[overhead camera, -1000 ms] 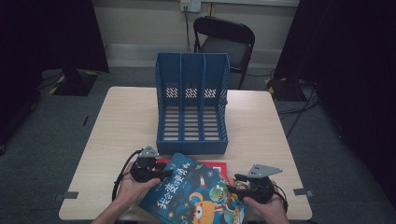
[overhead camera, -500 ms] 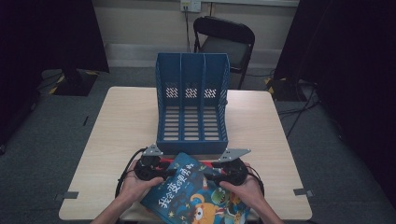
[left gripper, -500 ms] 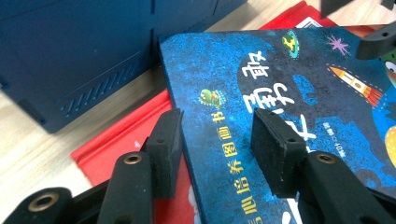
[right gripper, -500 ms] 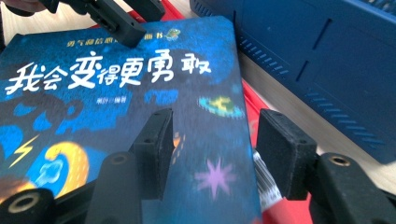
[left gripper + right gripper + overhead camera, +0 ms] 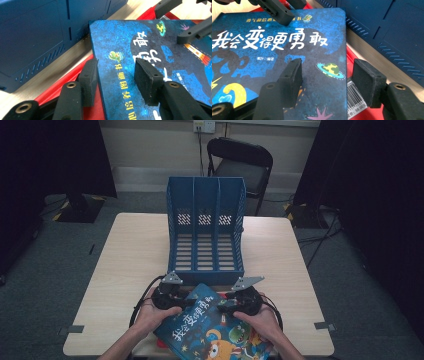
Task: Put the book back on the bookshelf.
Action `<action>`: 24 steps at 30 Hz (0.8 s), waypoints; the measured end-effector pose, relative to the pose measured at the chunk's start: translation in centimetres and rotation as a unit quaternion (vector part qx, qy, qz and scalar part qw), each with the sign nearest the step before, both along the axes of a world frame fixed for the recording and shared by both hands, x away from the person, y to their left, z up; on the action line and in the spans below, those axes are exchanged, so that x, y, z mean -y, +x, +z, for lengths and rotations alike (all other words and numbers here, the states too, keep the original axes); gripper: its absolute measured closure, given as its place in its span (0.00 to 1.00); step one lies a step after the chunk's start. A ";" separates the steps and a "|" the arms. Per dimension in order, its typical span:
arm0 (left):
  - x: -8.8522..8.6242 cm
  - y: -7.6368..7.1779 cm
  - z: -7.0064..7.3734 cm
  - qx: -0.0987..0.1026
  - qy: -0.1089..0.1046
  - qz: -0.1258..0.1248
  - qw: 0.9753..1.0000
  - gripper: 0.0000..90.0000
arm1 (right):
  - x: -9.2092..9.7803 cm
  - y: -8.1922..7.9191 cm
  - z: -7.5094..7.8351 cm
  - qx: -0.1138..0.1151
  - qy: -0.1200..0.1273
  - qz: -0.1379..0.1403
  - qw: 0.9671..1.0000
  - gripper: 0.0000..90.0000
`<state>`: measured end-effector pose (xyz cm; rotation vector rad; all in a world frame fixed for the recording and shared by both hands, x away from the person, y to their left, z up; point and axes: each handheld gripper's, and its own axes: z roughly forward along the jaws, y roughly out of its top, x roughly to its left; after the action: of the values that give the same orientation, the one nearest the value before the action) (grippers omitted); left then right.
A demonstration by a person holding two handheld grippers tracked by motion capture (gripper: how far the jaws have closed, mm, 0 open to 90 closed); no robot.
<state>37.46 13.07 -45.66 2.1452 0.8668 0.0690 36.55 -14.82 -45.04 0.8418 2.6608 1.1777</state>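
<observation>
A blue picture book [image 5: 210, 330] with white Chinese lettering lies flat at the table's near edge, on top of a red book [image 5: 72, 72]. My left gripper [image 5: 188, 299] is at the blue book's far left corner. In the left gripper view it [image 5: 117, 81] is open, with one pad over the red book and the other over the blue cover [image 5: 155, 50]. My right gripper [image 5: 223, 303] is at the far right corner. It [image 5: 329, 80] is open too, straddling the blue book's [image 5: 274, 50] right edge above a barcode label.
A blue three-slot file rack [image 5: 205, 235] stands empty in the middle of the wooden table [image 5: 130, 255], just beyond the books. A black folding chair [image 5: 240, 165] stands behind the table. Black curtains hang on both sides.
My right gripper has moved left and forward from the table's right side onto the blue book's far right corner. My left gripper has edged slightly right onto the book.
</observation>
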 end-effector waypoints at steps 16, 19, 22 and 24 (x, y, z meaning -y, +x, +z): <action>2.3 0.8 0.1 -0.003 -0.002 -0.016 1.000 0.60 | 0.8 0.0 0.2 0.002 -0.001 0.005 1.000 0.43; 2.6 0.9 0.0 -0.001 -0.006 -0.020 1.000 0.61 | 0.4 0.0 0.1 0.001 -0.001 0.010 1.000 0.42; 2.9 1.0 0.0 0.000 -0.006 -0.022 1.000 0.61 | 0.3 0.0 -0.1 0.001 -0.002 0.006 1.000 0.39; 3.1 1.0 0.0 0.002 -0.008 -0.025 1.000 0.61 | 0.3 -0.1 -0.2 0.003 -0.003 0.002 1.000 0.35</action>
<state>38.51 9.98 -45.69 2.1498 0.8085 0.0394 36.45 -15.12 -45.20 0.8307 2.6622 1.1712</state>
